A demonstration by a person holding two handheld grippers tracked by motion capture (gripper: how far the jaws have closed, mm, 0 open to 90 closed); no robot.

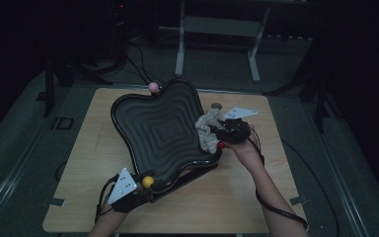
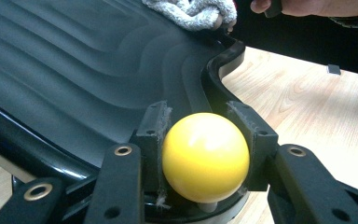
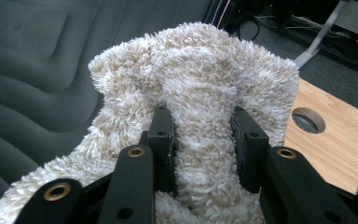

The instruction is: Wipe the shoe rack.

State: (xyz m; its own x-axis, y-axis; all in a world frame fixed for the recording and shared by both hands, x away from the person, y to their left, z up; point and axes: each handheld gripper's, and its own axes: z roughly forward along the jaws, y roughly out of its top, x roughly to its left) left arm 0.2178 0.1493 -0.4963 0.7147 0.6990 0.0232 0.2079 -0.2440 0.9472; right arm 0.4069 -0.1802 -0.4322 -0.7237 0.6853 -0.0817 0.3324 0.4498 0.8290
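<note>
One tray point(image 1: 154, 129), one cloth point(image 1: 207, 131), three knobs: yellow point(image 1: 148, 181), pink point(image 1: 153, 87), red point(image 1: 221, 145). Two grippers: left point(image 1: 137, 190), right point(image 1: 221, 129).

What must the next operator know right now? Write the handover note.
Left gripper: jaws shut on the yellow ball knob at the black ridged tray's near corner, tilting the tray up.
Right gripper: jaws shut on the fluffy beige cloth, which lies against the tray's right edge.
Done: tray held, cloth gripped and on the tray.
Left: probably wiping the ridged surface; how much is already wiped cannot be told.
</note>
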